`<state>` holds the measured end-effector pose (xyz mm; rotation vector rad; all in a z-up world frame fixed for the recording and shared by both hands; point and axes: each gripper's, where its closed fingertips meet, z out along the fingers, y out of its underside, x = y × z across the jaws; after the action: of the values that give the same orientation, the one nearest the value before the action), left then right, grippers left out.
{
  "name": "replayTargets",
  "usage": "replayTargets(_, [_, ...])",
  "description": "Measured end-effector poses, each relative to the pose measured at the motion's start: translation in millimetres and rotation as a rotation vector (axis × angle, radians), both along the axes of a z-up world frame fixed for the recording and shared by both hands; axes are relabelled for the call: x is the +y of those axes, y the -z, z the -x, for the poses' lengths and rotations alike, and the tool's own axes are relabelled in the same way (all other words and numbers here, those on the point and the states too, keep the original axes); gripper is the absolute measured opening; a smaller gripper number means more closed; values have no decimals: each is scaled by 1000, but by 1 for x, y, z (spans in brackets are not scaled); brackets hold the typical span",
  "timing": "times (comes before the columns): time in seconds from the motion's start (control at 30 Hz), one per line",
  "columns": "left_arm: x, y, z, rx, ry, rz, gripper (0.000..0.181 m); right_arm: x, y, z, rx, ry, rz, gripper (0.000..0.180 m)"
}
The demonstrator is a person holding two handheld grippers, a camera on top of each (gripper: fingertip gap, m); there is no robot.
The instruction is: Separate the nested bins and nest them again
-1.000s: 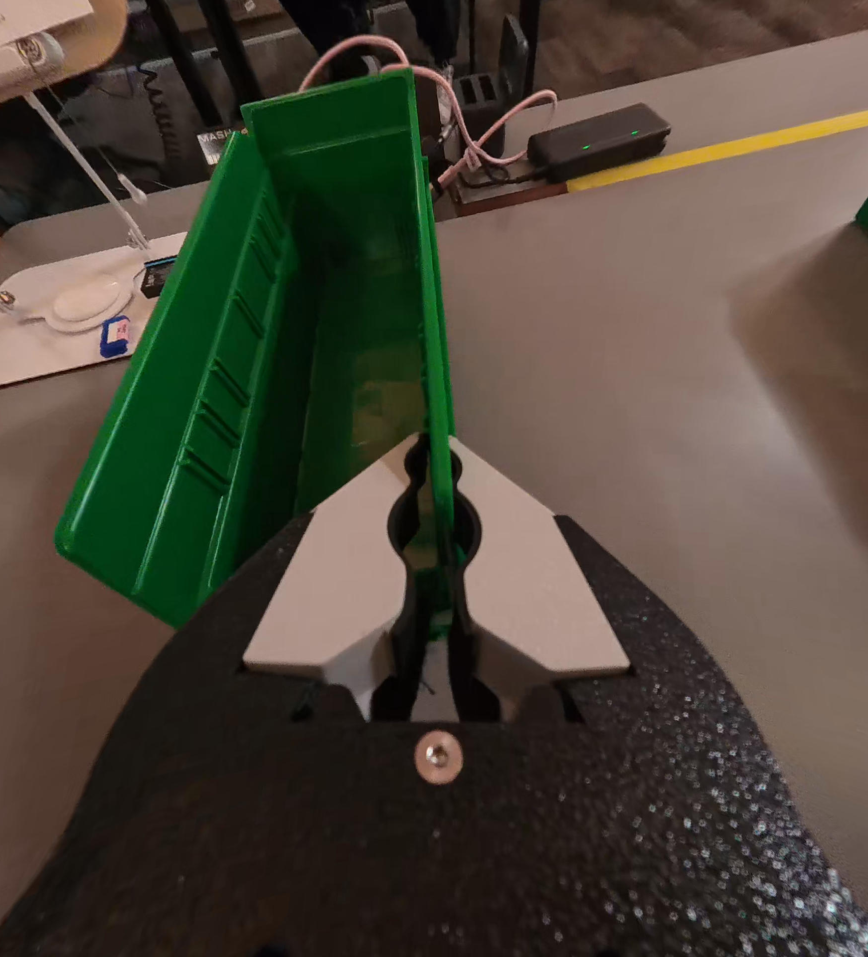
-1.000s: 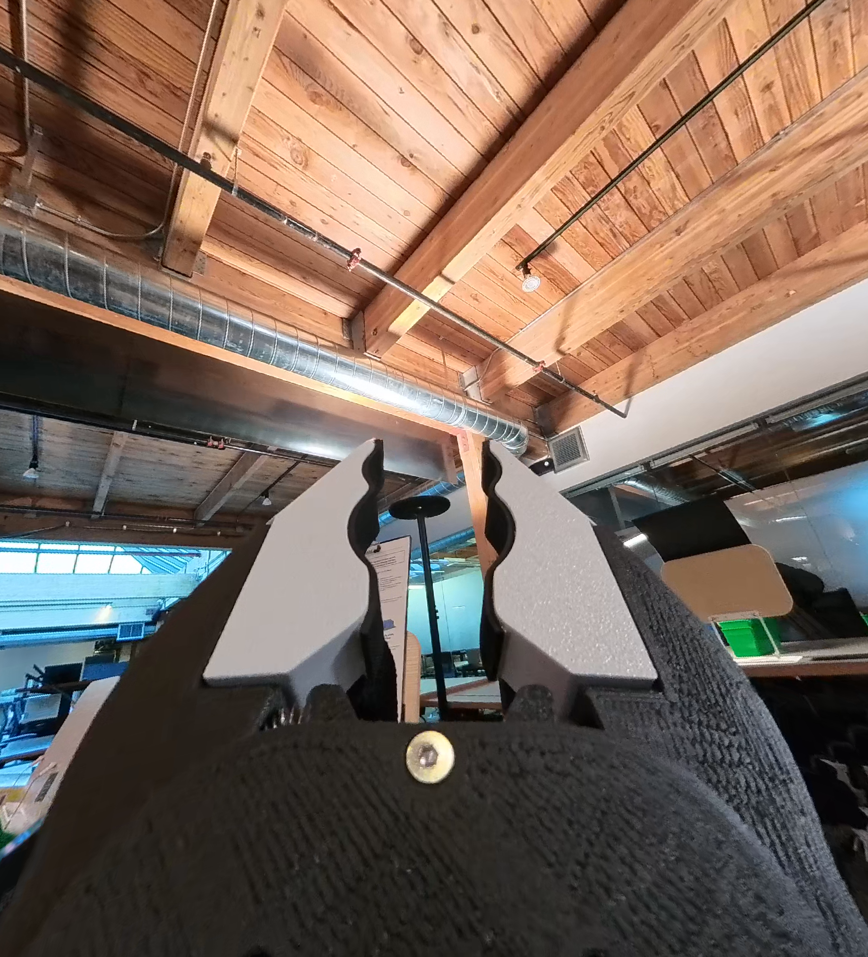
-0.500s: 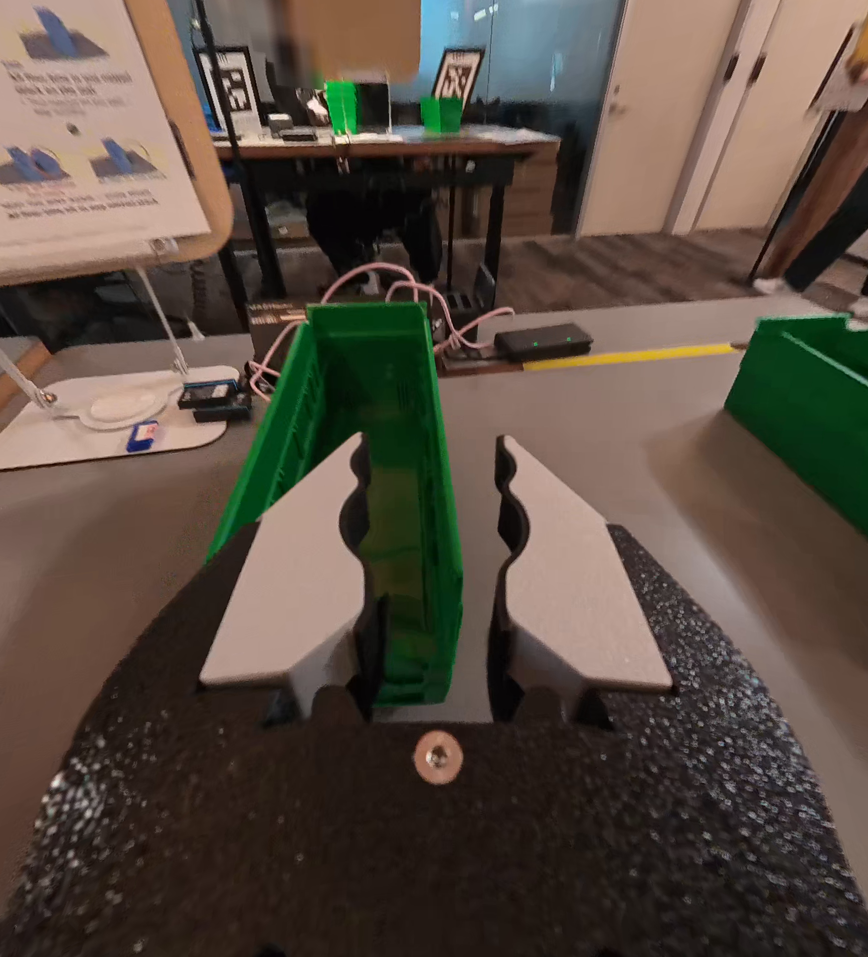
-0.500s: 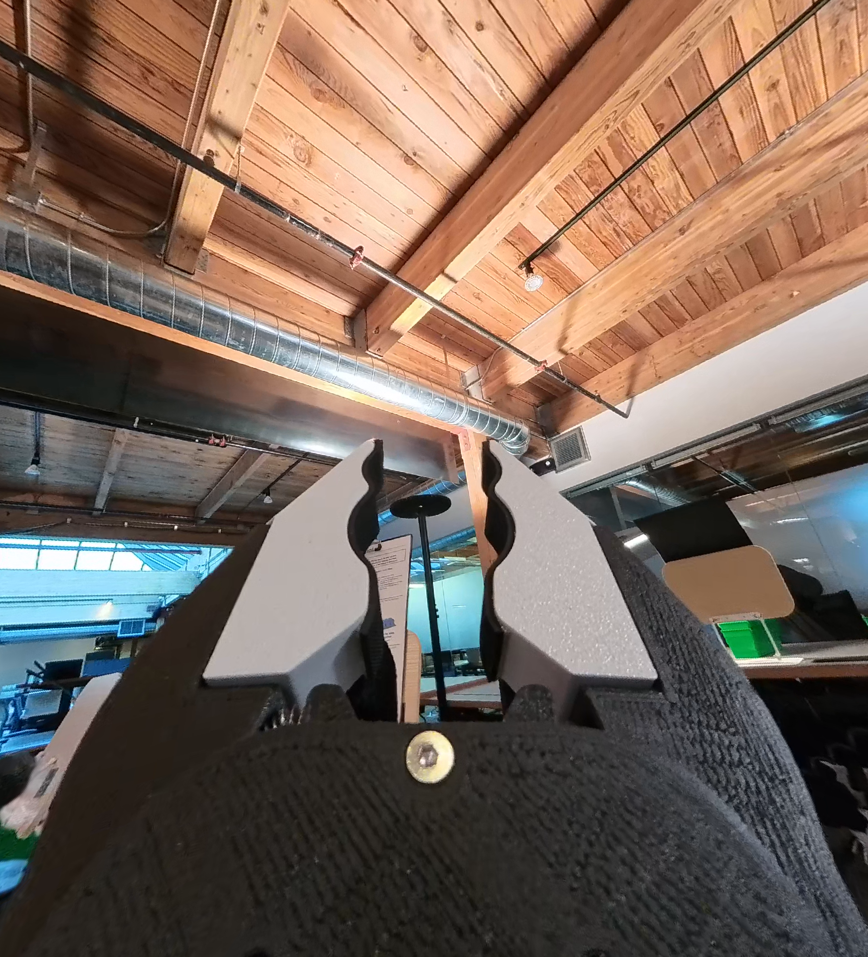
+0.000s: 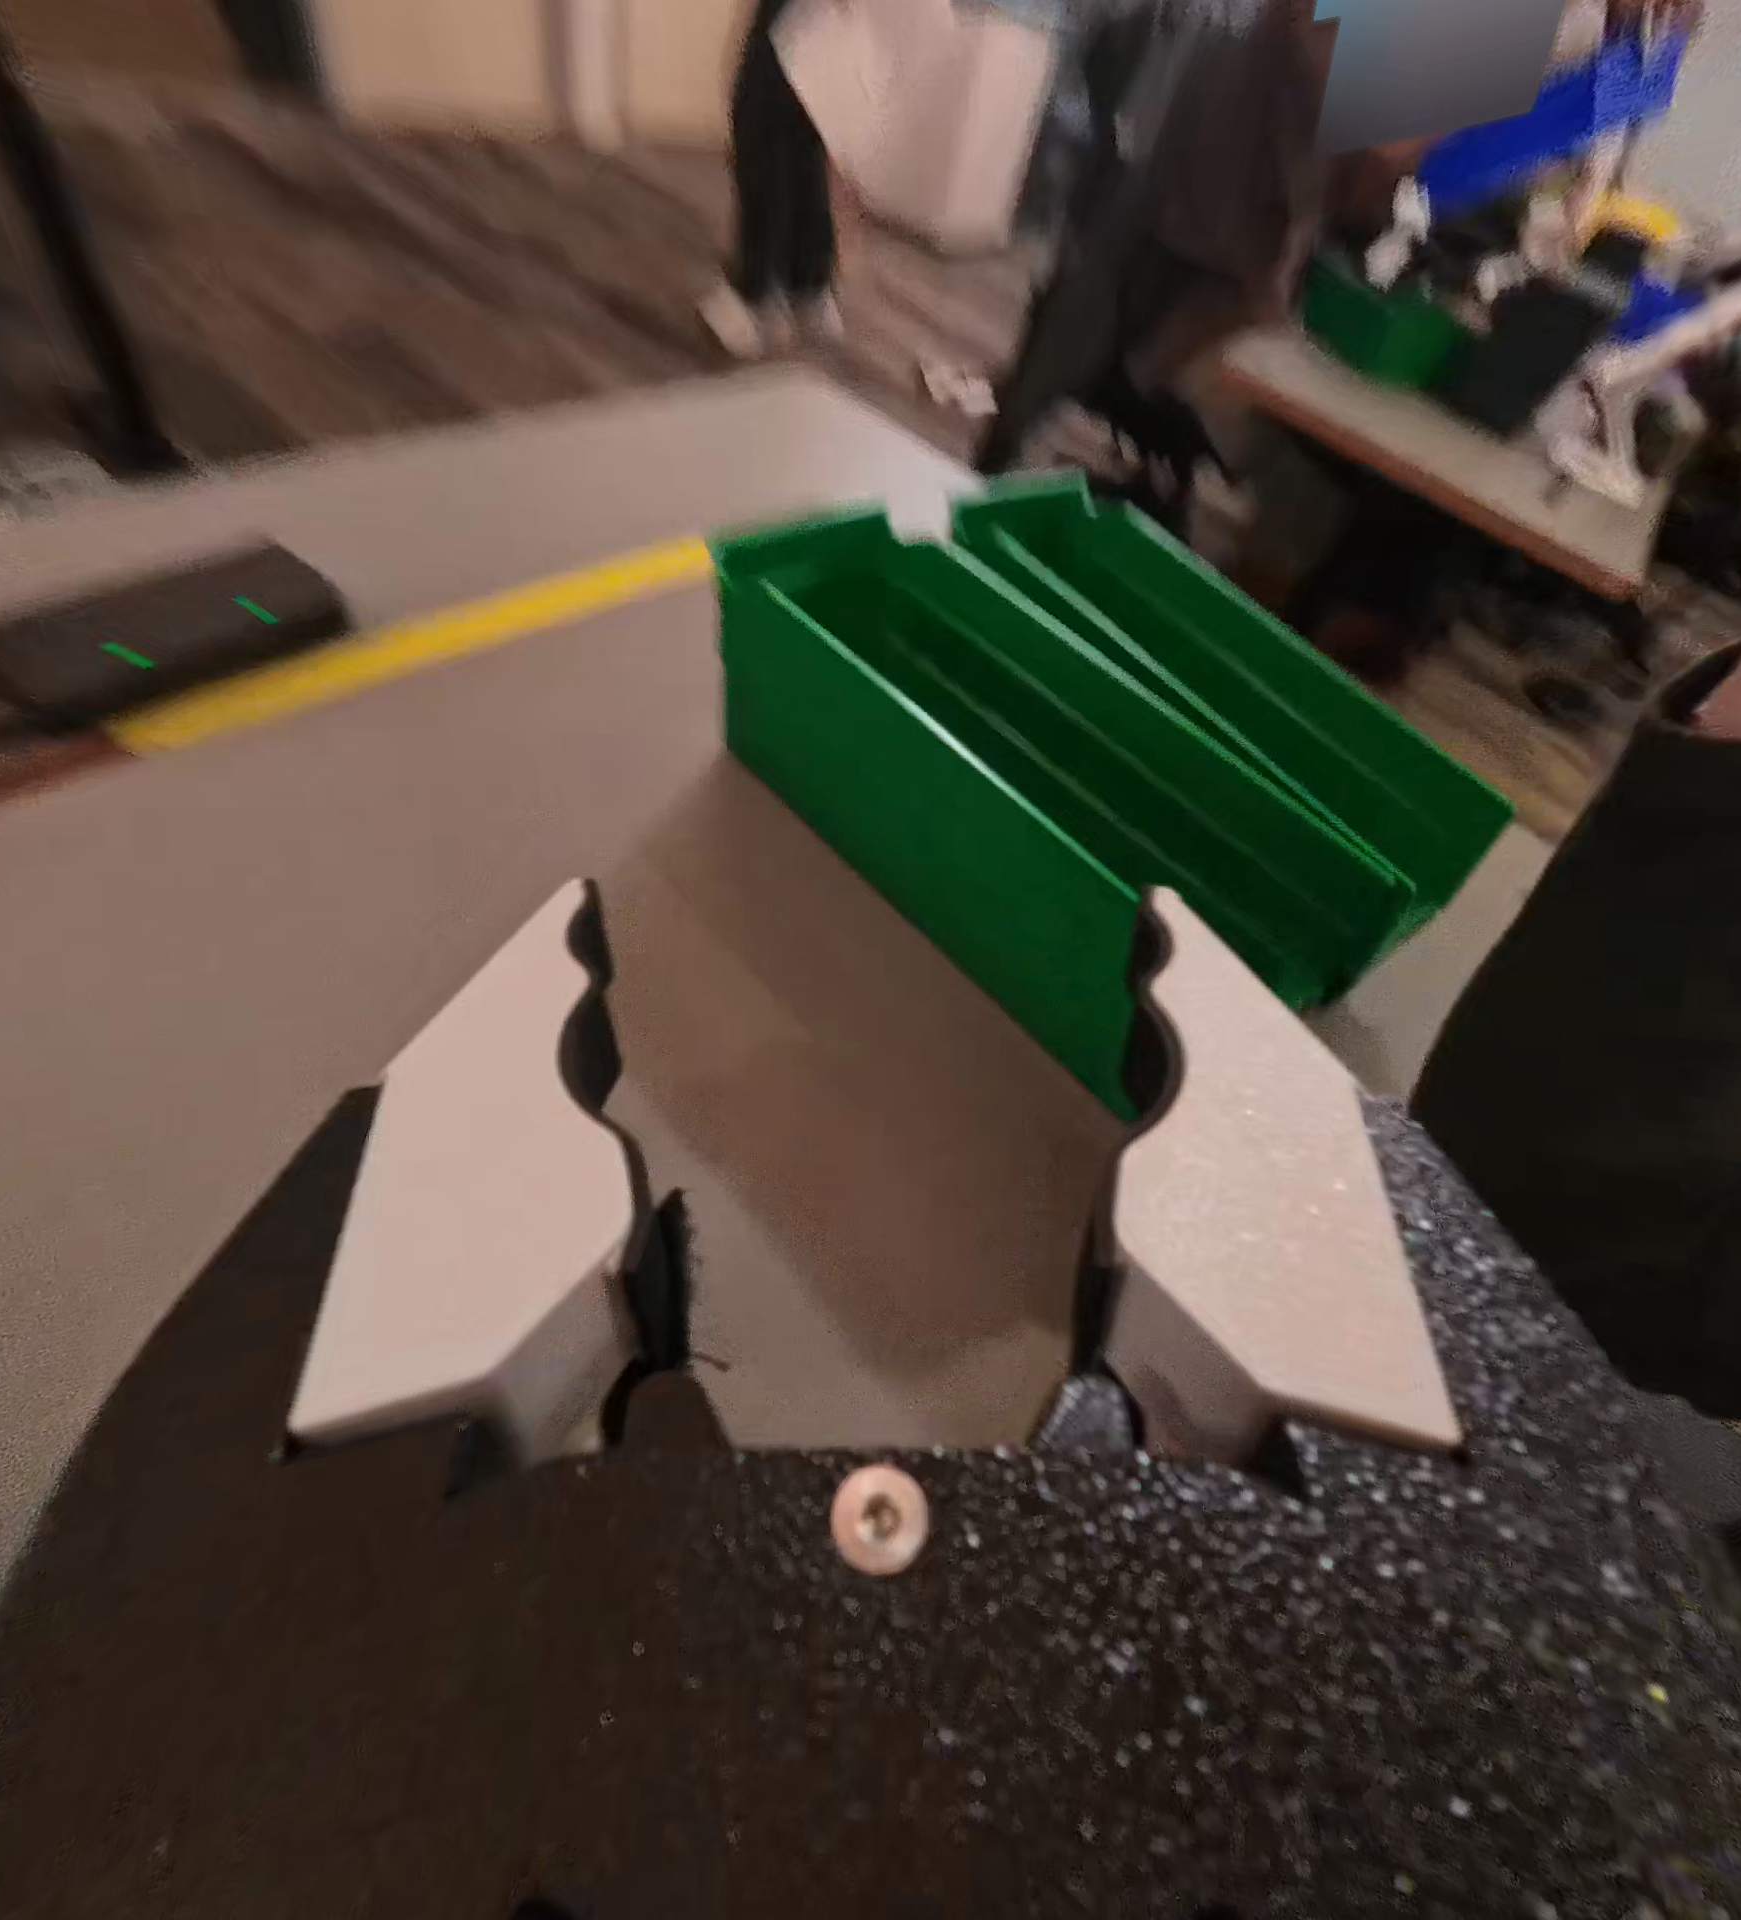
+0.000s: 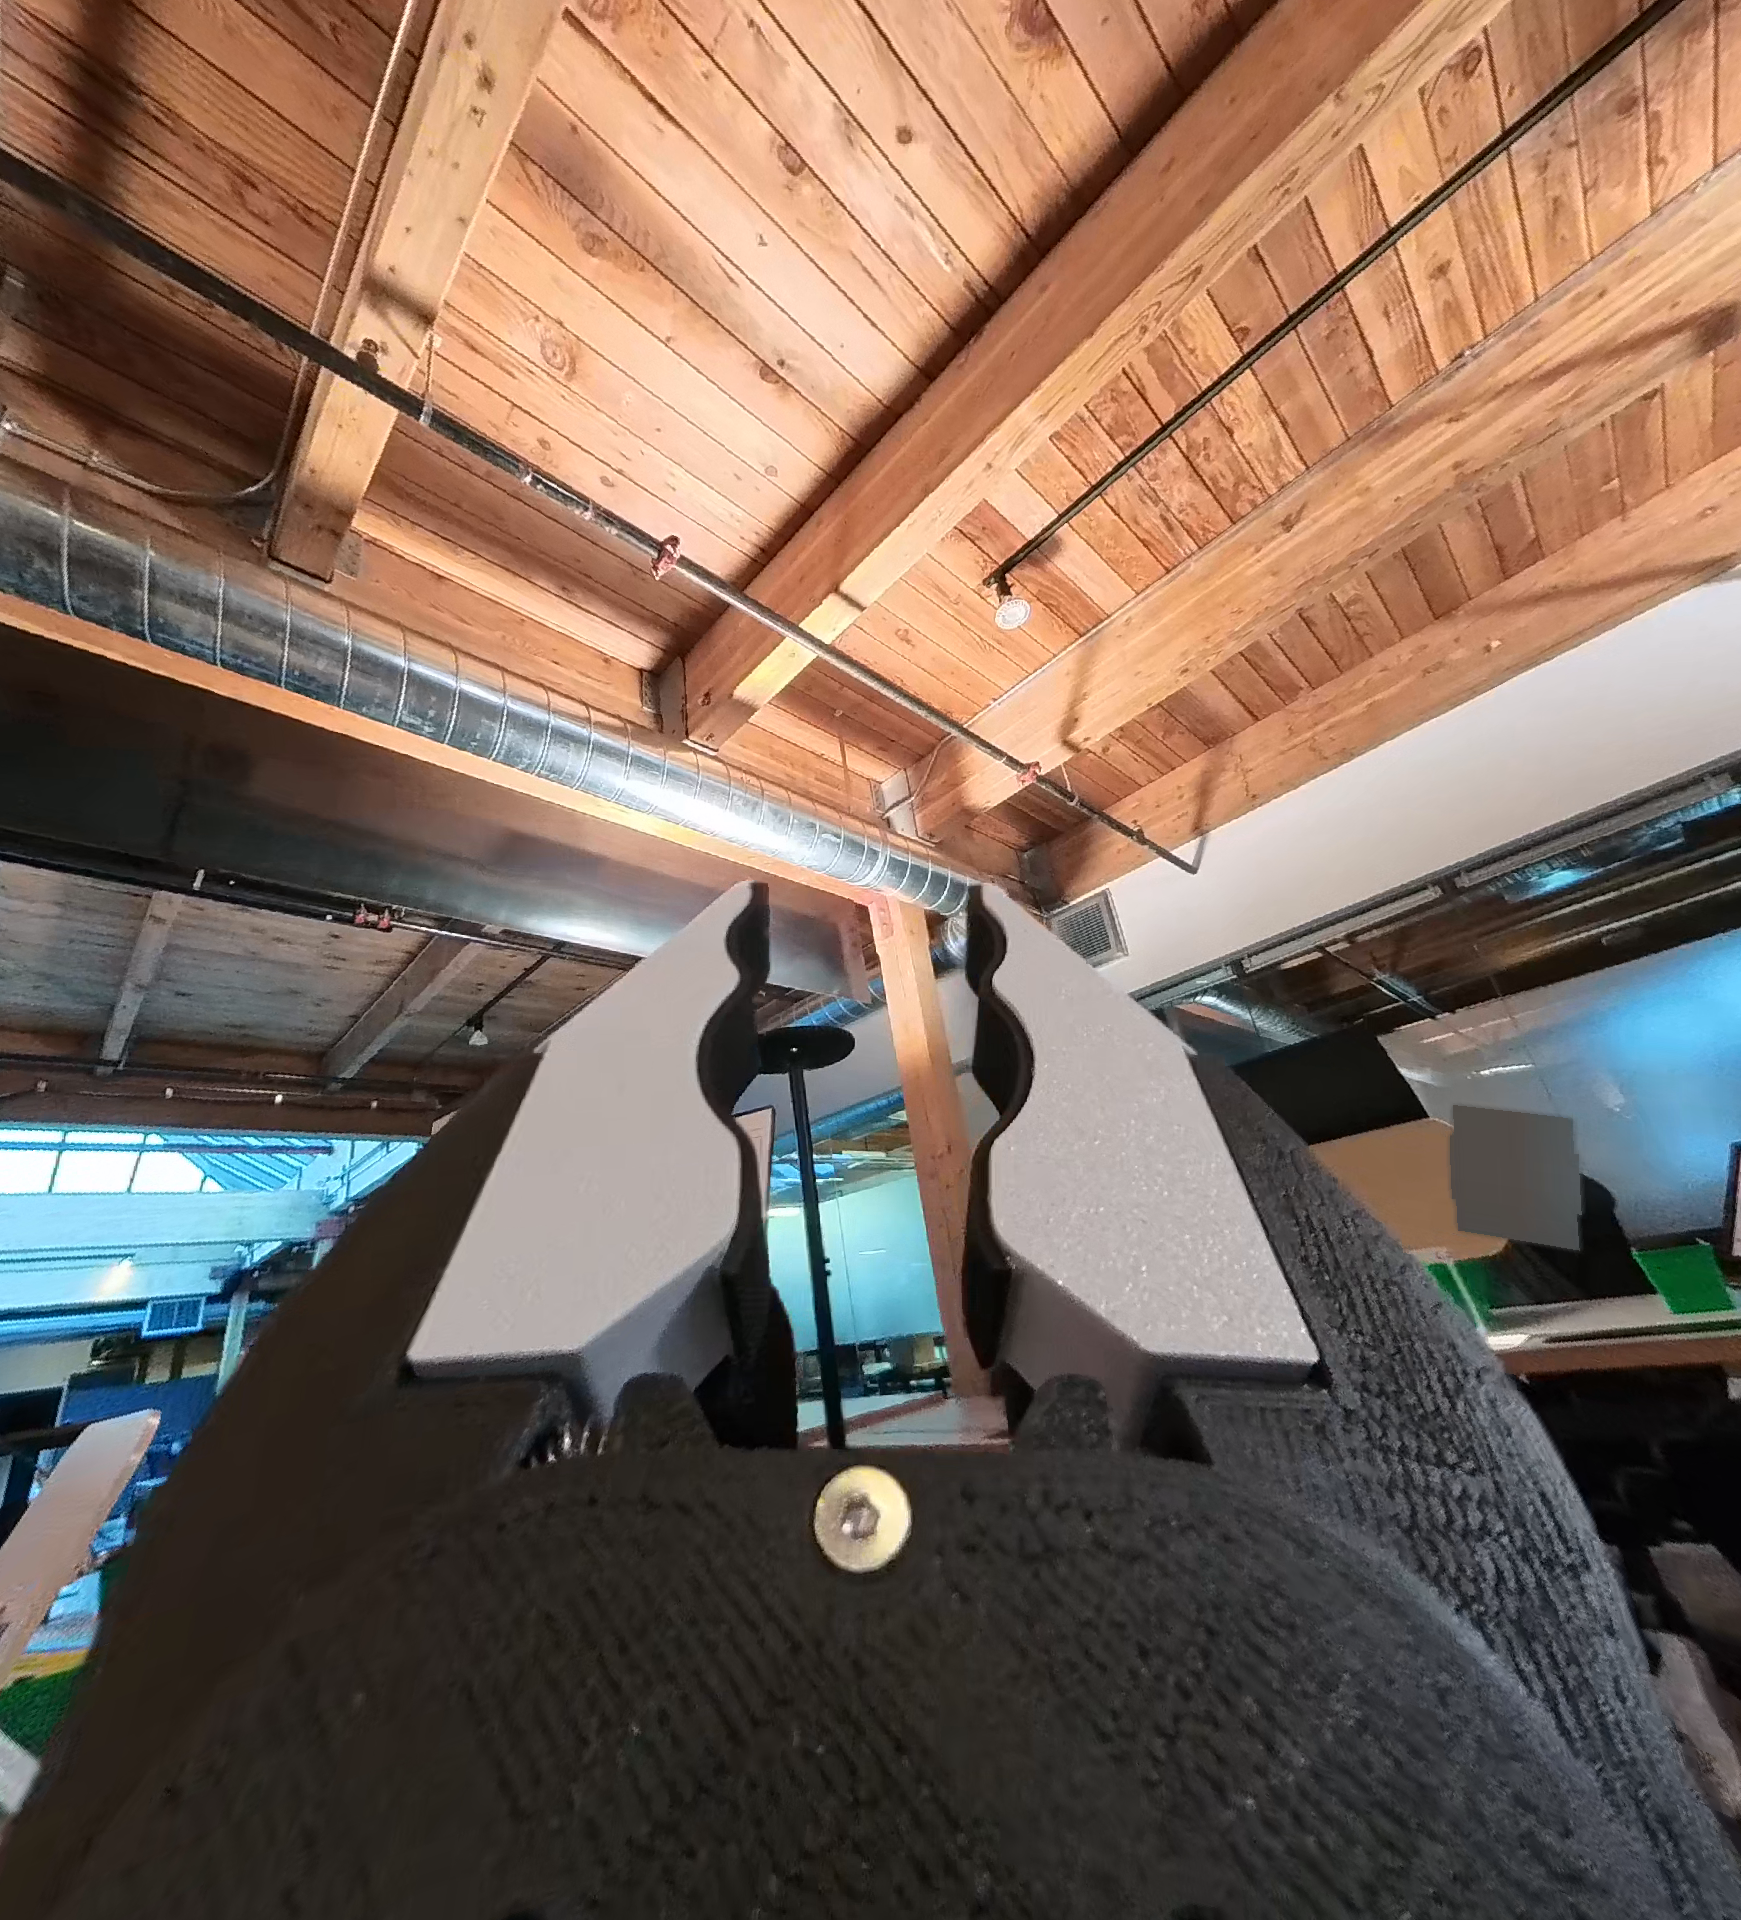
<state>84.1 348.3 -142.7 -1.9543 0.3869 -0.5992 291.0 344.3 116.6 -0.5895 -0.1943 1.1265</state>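
Left wrist view: the left gripper (image 5: 866, 925) is spread wide and holds nothing, its two grey fingers (image 5: 492, 1195) hovering over the bare grey table (image 5: 222, 935). The green bins (image 5: 1053, 748) serve as the landmark; they stand on the table ahead and to the right of the gripper, near the far right corner. The nearer bin (image 5: 907, 800) and the farther bin (image 5: 1292, 707) lie side by side with long walls parallel (motion blur leaves it unclear whether further bins sit nested inside them). The right fingertip overlaps the nearer bin's near end in the picture; contact cannot be told. Left of the bins, a yellow tape strip (image 5: 409, 644) runs along the table's far edge to a black box (image 5: 159, 634) bearing two green lights. Right of the bins, a dark shape (image 5: 1624, 1039) fills the frame edge.

Right wrist view: the right gripper (image 6: 866, 935) is tilted up towards a wooden ceiling (image 6: 845, 312), jaws parted and empty, well away from the bins.
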Motion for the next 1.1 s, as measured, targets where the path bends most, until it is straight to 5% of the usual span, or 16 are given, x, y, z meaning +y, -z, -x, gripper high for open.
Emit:
replayTargets(0.17, [48,30,-86,-348,213,382,138,0,0,-2,0,20,-4,37])
replayTargets(0.27, [73,67,-109,-196,183,466,143,0,0,-1,-2,18,-4,37])
replayTargets(0.57, [87,95,-127,72,159,535,94,0,0,6,-15,2,-3,37])
replayTargets(0.67, [89,94,-114,171,101,519,93,0,0,9,-20,-5,-2,37])
replayTargets(0.73, [93,95,-96,293,24,475,71,0,0,8,-20,-1,-2,37])
replayTargets(1.1, [99,103,-24,410,-166,562,69,-5,-2,2,-5,7,-17,37])
